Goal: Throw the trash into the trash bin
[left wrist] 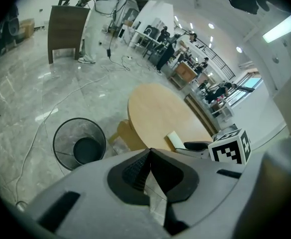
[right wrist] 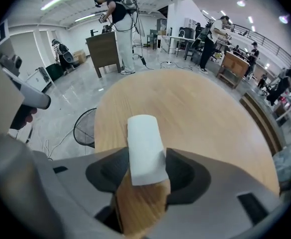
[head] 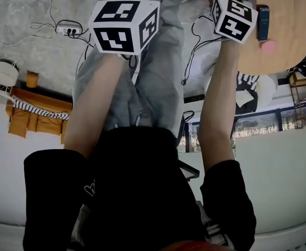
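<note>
Now, white paper [right wrist: 145, 141] between parted right claw [right wrist: 144, 158], crumpled scrap [left wrist: 155, 199] in left claw [left wrist: 149, 152]

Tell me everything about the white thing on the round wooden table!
The white oblong paper piece looks plain and soft, with a rounded far end. It lies flat near the edge of the round wooden table, lengthwise between the open jaws of the right hand-held gripper. Nothing lies on it.

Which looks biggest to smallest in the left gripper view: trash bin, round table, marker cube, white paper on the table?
1. round table
2. trash bin
3. marker cube (nearer the camera, so bin-over-cube is unsure)
4. white paper
</note>
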Demonstrator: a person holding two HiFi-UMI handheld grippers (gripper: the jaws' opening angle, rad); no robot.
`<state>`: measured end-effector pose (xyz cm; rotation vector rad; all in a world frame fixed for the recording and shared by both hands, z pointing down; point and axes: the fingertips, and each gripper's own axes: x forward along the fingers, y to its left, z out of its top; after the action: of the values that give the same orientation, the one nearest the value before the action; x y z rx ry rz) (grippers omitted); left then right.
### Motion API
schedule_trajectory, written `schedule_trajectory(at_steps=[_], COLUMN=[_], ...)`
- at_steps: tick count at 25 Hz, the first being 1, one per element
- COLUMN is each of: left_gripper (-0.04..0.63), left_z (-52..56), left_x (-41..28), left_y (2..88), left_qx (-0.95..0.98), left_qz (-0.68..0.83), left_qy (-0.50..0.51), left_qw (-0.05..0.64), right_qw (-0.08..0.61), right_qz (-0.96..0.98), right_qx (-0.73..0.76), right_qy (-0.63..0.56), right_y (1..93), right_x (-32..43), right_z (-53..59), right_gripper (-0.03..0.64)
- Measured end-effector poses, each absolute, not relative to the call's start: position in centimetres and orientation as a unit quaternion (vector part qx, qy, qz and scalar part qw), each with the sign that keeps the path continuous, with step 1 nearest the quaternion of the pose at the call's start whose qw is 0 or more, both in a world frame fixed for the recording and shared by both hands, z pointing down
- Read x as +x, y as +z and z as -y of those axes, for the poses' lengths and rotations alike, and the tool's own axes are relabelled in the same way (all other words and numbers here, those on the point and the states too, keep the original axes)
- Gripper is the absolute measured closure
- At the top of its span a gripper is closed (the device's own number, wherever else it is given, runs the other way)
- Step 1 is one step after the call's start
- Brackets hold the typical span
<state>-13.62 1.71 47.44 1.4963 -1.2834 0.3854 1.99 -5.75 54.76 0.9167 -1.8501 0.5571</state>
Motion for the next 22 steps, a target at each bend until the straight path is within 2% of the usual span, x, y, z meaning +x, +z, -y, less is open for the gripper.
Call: schedule_trajectory(at_steps=[4, 9, 17, 22], left_gripper=[0.589, 0.589, 0.589, 0.589], left_z=[-2.0, -2.2, -3.8, -5.9], left_x=[-15.2, -16.6, -21.9, -25.9], left_y=[47.2, 47.0, 47.5, 48.5], left_qx=[0.622, 0.612, 0.568, 0.525], left_qz=[0.552, 0.571, 0.623, 0.663], left_qy=[0.159, 0.152, 0.136, 0.130], left_qw=[0.532, 0.527, 0.521, 0.518], right_qw=[0.470, 0.466, 0.394, 0.381], right_qz=[0.749, 0.755, 0.819, 0.828], right_qx=[0.384, 0.377, 0.282, 0.232], right_qy=[0.267, 0.267, 0.307, 0.338], right_y=[54.3, 53.4, 50.9, 53.1], right_x=[1.7, 0.3, -11.3, -17.0], right_z=[5.7, 5.4, 2.2, 0.0], right_gripper=[0.411, 0.497, 0.488, 0.476])
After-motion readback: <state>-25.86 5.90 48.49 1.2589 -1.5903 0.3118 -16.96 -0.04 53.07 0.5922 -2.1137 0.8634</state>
